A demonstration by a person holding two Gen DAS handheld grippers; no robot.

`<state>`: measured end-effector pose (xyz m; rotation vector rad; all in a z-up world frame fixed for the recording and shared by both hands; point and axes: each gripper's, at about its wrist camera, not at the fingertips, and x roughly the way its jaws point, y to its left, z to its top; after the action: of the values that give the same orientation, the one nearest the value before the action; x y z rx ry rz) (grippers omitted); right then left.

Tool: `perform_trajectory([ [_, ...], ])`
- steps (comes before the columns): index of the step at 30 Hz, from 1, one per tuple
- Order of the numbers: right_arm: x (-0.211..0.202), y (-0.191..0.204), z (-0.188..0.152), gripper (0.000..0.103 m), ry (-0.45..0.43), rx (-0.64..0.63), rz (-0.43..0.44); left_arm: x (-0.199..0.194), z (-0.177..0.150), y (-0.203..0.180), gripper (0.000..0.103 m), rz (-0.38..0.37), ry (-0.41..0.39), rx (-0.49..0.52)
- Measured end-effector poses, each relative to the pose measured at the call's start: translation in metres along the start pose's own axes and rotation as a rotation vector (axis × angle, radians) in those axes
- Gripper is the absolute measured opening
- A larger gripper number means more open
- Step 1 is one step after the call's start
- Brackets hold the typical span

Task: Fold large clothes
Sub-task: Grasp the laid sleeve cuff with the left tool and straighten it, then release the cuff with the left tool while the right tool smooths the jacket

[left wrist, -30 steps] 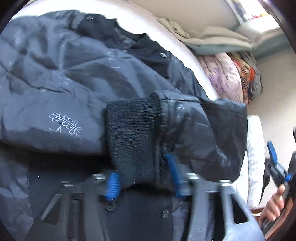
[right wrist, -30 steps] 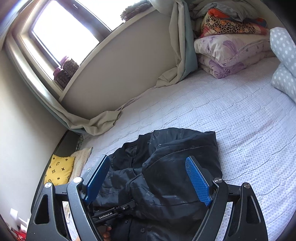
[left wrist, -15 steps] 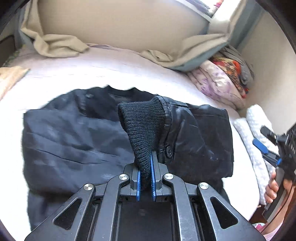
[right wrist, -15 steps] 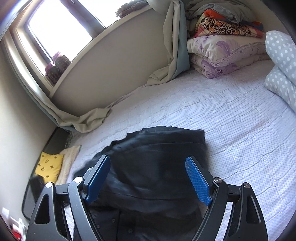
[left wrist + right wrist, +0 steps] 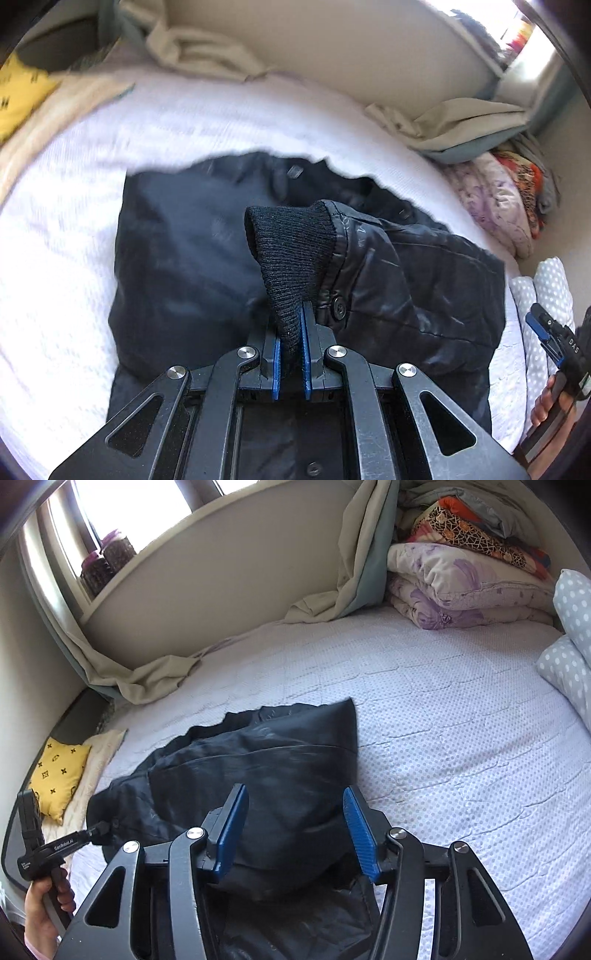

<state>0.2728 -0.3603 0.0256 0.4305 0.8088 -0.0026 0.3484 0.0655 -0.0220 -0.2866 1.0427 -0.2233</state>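
A large black padded jacket point(image 5: 184, 258) lies on the white bedspread point(image 5: 55, 258). My left gripper point(image 5: 291, 350) is shut on the black knit sleeve cuff point(image 5: 291, 254) and holds the sleeve lifted over the jacket body. In the right wrist view the jacket point(image 5: 280, 760) lies below my right gripper point(image 5: 295, 830), which is open and empty above its near part. The right gripper also shows at the right edge of the left wrist view point(image 5: 550, 332). The left gripper shows at the left of the right wrist view point(image 5: 94, 829).
Folded quilts point(image 5: 461, 579) are stacked at the bed's far right, with dotted pillows point(image 5: 569, 664) beside them. A yellow cushion point(image 5: 59, 771) lies at the left. Curtains point(image 5: 147, 675) drape along the wall side. The lilac bedspread point(image 5: 461, 757) stretches to the right.
My left gripper closed on the sleeve cuff and pulled back and up, lifting the sleeve. My right gripper narrowed somewhat, stayed empty and hovered, and the jacket shifted under it.
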Motion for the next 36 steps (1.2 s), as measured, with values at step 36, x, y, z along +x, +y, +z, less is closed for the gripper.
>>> perform_trajectory([
  [36, 0.132, -0.007, -0.038, 0.058, 0.221, -0.207, -0.211, -0.007, -0.009, -0.011, 0.030, 0.105, -0.079, 0.090],
])
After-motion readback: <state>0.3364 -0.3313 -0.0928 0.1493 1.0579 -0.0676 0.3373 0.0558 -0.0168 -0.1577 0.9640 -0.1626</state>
